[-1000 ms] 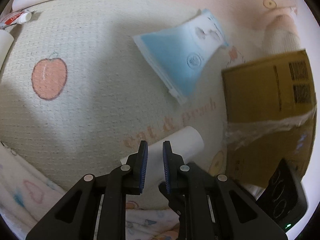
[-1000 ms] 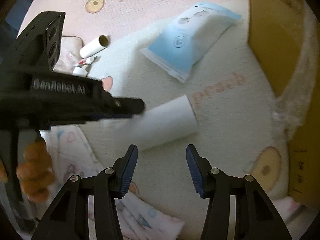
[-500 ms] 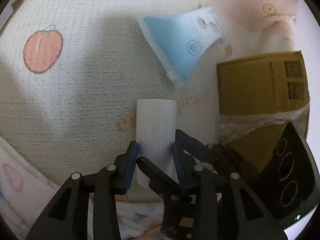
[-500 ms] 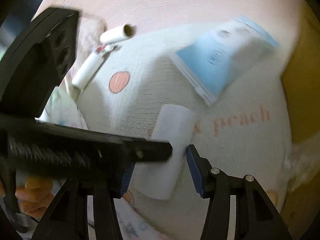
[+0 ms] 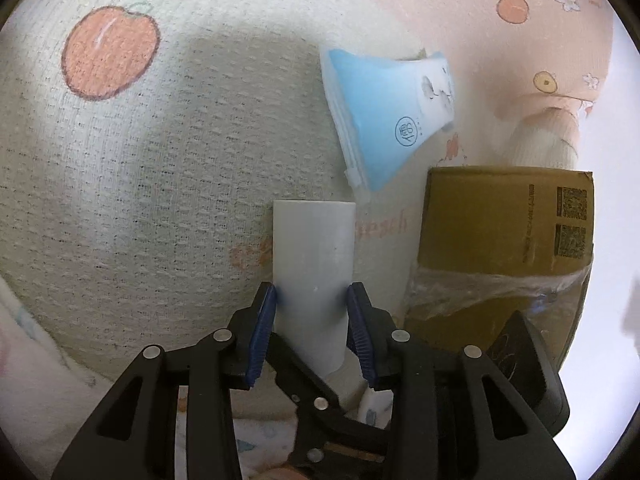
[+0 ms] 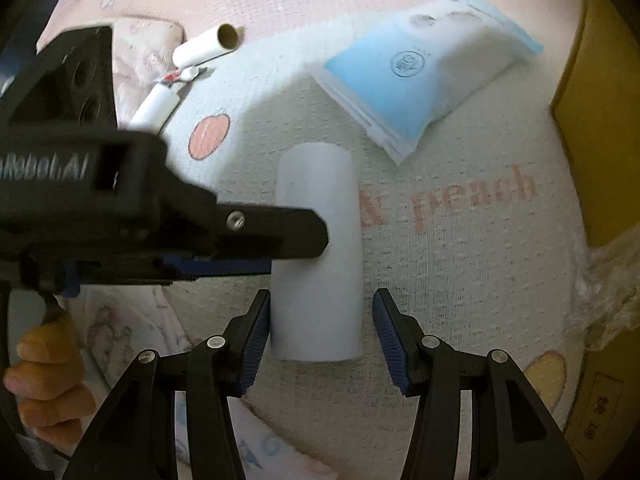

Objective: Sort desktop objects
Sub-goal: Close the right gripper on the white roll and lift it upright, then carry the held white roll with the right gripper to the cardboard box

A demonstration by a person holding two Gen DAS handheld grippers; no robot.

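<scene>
Here, left tongs (image 5: 311, 300) clamped on white roll (image 5: 313, 264), right tongs (image 6: 318, 334) apart, straddling its end.

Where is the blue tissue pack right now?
The blue tissue pack lies on the cream mat, beyond the white roll, beside the cardboard box.

In the left wrist view, bare blanket (image 5: 168, 200) fills the left and centre of the frame. The cardboard box (image 5: 492, 232) blocks the right, and the blue pouch (image 5: 384, 120) lies at upper right, leaving a narrow gap beside the white roll (image 5: 314, 248).
</scene>
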